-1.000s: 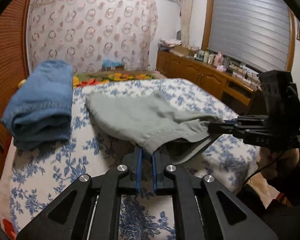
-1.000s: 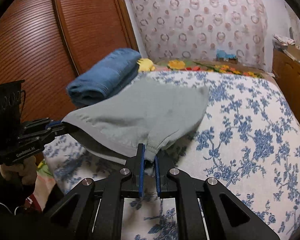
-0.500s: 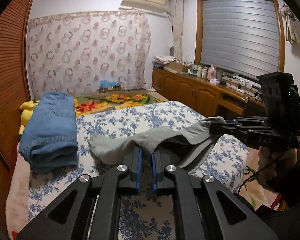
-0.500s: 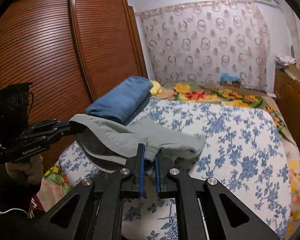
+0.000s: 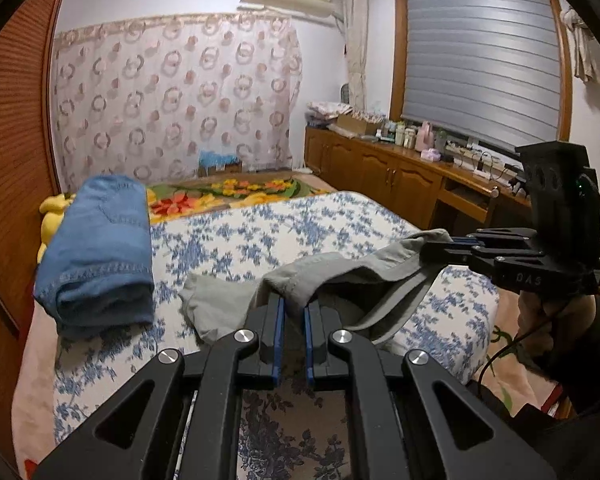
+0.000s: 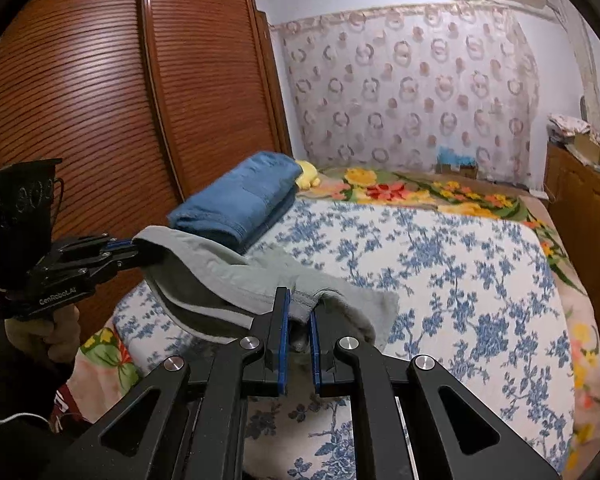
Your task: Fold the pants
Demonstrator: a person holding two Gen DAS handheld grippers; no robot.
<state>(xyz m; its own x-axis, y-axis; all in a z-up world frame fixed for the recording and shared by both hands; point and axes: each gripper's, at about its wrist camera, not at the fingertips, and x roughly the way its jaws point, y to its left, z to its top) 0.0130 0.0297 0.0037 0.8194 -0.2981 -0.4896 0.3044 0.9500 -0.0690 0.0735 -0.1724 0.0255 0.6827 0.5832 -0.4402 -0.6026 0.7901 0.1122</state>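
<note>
Grippers each pinch one end of the gray pants' edge: the left gripper [image 5: 293,304] and the right gripper [image 6: 299,312] are closed tight on the gray pants [image 5: 332,284]. The cloth hangs between them and its far part lies on the flowered bed [image 6: 460,264]. Folded blue jeans [image 5: 96,248] sit by the bed's left edge. Much bare bed lies to the right.

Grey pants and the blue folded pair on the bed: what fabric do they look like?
Grey pants: probably thin matte cotton, soft; they sag limply between both grippers. Blue folded pair: looks like denim, with a visible stitched seam and a thick, firm roll.
</note>
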